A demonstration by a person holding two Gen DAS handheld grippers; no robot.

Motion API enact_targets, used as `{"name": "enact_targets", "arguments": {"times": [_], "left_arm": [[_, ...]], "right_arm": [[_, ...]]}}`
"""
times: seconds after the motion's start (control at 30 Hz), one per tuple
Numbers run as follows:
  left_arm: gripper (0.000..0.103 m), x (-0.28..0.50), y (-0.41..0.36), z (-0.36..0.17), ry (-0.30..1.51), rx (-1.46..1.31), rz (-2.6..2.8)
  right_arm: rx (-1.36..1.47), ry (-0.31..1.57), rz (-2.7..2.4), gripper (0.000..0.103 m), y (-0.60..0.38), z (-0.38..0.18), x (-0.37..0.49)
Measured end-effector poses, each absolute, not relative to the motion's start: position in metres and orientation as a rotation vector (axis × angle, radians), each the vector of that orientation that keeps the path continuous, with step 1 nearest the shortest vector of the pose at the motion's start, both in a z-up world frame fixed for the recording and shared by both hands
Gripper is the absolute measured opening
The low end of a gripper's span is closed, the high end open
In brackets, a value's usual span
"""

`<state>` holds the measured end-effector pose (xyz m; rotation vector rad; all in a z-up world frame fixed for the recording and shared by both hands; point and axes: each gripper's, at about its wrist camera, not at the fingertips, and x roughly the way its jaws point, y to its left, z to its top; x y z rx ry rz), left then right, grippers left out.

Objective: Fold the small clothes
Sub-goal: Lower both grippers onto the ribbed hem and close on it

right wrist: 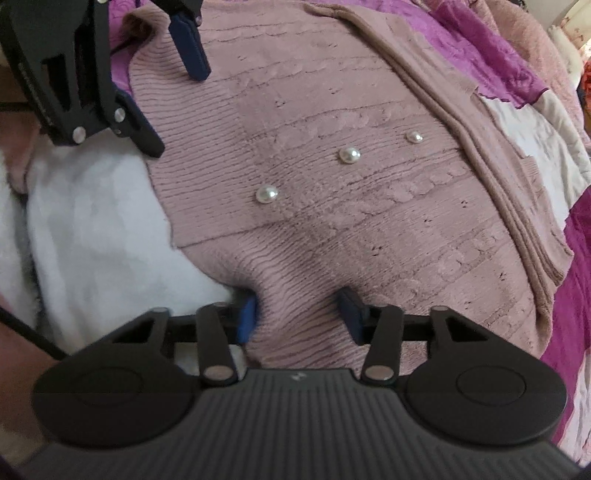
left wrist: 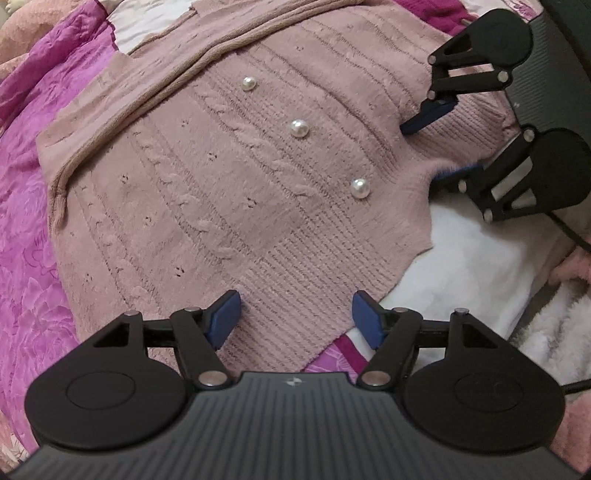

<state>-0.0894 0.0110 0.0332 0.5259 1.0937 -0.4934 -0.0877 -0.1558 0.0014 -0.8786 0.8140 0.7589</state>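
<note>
Magenta floral-embossed bedspread (left wrist: 26, 236) filling the left of the left wrist view, white fleecy blanket (left wrist: 476, 266) at its lower right, pale satin patch (left wrist: 147, 26) at the top, peach plush bedding (right wrist: 532, 33) at the right wrist view's upper right, soft even light

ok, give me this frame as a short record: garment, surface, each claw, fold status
garment: dusty-pink cable-knit sweater, spread flat, three pearl buttons in a row
extra: plain pink cloth strip lying along the far edge
surface: magenta patterned bedspread, white fleece beside the ribbed hem
left claw: open, pads either side of the ribbed hem edge, not pinching
right claw: pads astride a bunched hem fold; grip cannot be confirmed
fold status: not yet folded
</note>
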Motion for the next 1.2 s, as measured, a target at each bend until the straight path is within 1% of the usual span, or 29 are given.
{"name": "enact_targets", "arguments": {"times": [0.03,0.07,0.17,0.23,0.33,0.67,0.87,1.2], "left_arm": [[0.074,-0.089,0.011,0.033,1.095,0.53,-0.49],[0.074,-0.088,0.009,0.032,1.094,0.534,-0.487],[0.074,-0.087,0.008,0.032,1.095,0.537,-0.48],[0.074,-0.086,0.006,0.032,1.095,0.537,-0.478],[0.074,-0.087,0.006,0.033,1.079,0.532,-0.492],[0.075,-0.09,-0.002,0.028,1.063,0.555,-0.515],[0.079,-0.082,-0.003,0.02,1.061,0.556,-0.483],[0.079,-0.08,-0.003,0.015,1.003,0.552,-0.453]], "right_arm": [[-0.88,0.806,0.755,0.031,-0.156,0.002,-0.088],[-0.877,0.804,0.756,0.027,-0.158,0.002,-0.088],[-0.855,0.8,0.755,0.022,-0.158,0.001,-0.086],[-0.839,0.796,0.752,0.017,-0.157,0.001,-0.084],[-0.792,0.803,0.749,0.013,-0.16,0.004,-0.083],[-0.604,0.83,0.722,0.011,-0.171,0.016,-0.07],[-0.507,0.837,0.706,0.01,-0.178,0.026,-0.064],[-0.476,0.826,0.685,0.01,-0.18,0.031,-0.064]]}}
